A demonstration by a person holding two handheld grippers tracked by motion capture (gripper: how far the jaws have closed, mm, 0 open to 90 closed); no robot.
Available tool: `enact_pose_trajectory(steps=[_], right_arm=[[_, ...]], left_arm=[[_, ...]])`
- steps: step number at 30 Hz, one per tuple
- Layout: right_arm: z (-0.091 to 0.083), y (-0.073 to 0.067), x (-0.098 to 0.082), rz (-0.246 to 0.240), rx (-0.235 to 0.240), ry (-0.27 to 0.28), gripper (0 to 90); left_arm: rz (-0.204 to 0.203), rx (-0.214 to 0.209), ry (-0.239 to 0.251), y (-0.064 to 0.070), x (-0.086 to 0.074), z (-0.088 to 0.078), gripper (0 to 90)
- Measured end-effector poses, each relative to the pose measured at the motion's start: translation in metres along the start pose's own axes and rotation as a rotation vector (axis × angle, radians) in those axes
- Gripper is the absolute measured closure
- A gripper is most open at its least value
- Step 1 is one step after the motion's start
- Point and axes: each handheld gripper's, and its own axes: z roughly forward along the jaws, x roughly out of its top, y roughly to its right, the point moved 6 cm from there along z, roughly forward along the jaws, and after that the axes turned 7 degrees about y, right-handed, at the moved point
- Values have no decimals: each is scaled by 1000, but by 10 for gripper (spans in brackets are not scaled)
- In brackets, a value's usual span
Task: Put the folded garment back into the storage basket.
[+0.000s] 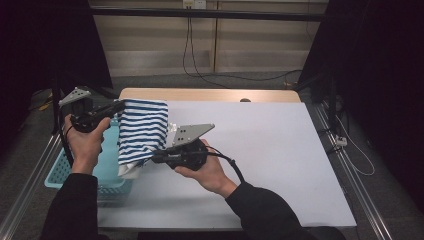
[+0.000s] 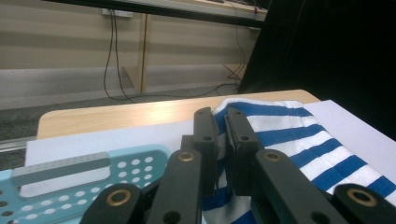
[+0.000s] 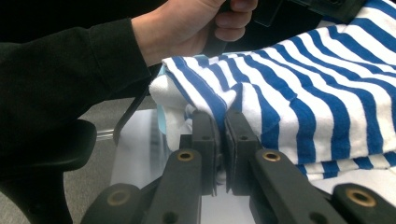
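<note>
Holding the striped cloth (image 1: 143,131) between basket (image 1: 107,160) and table (image 1: 260,150), the left gripper (image 2: 220,122) and right gripper (image 3: 220,126) each pinched an edge; both should travel together, keeping it taut. The high view showed the whole span; the right gripper view showed bunched folds.

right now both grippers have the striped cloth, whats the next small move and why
Probably carry the striped cloth sideways toward the bare white table cover, keeping both grips. The left gripper pinches its upper edge and the right gripper its lower edge, so it hangs lifted partly over the blue basket, not yet laid flat.
</note>
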Motion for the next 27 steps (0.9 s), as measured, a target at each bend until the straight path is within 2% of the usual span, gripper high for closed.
enact_pose_trajectory(steps=[4, 11, 18, 27], right_arm=[[5, 1, 2, -2, 8, 1, 851], [13, 0, 8, -10, 16, 3, 851], [29, -3, 14, -44, 29, -10, 850], [48, -2, 18, -43, 44, 1, 850]], left_arm=[[12, 3, 11, -4, 2, -4, 847], [5, 20, 21, -12, 5, -9, 847], [-5, 55, 27, -24, 7, -16, 847], [-4, 88, 26, -42, 9, -22, 847]])
